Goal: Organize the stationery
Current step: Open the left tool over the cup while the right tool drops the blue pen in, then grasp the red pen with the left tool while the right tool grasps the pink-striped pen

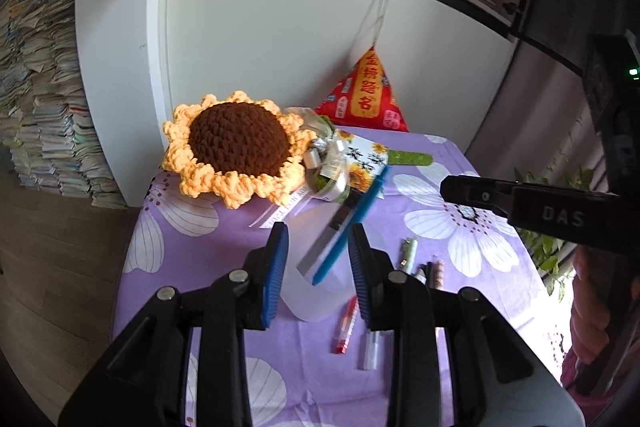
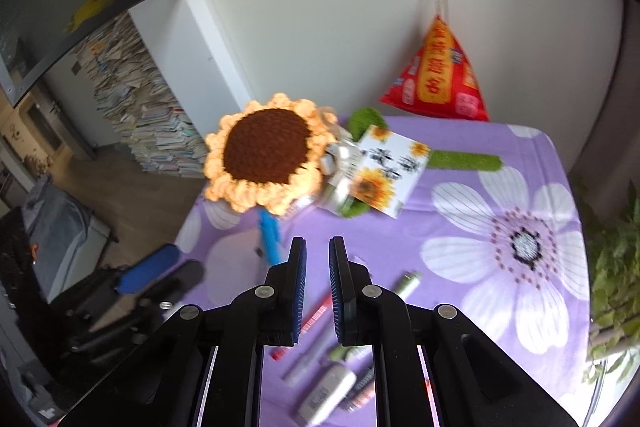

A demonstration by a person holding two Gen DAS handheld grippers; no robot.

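Observation:
My left gripper [image 1: 318, 267] holds a translucent white pen cup [image 1: 310, 301] between its pads, above the purple flowered cloth [image 1: 472, 227]. A blue pen [image 1: 352, 227] and a grey ruler [image 1: 326, 243] stick out of the cup. A red pen [image 1: 346, 327] and a clear white pen [image 1: 370, 349] lie on the cloth below it, with several more pens [image 1: 424, 263] to the right. My right gripper [image 2: 318, 259] is nearly closed and empty, above a red pen [image 2: 310, 323], a white eraser [image 2: 326, 393] and other pens [image 2: 408, 283]. The cup's blue pen [image 2: 269, 235] shows at its left.
A crocheted sunflower [image 1: 236, 147] with a sunflower card [image 1: 362, 163] lies at the back of the table. A red triangular bag [image 1: 366, 95] hangs against the white wall. Stacks of books [image 1: 44, 99] stand on the floor left. A plant [image 2: 616, 267] is at the right edge.

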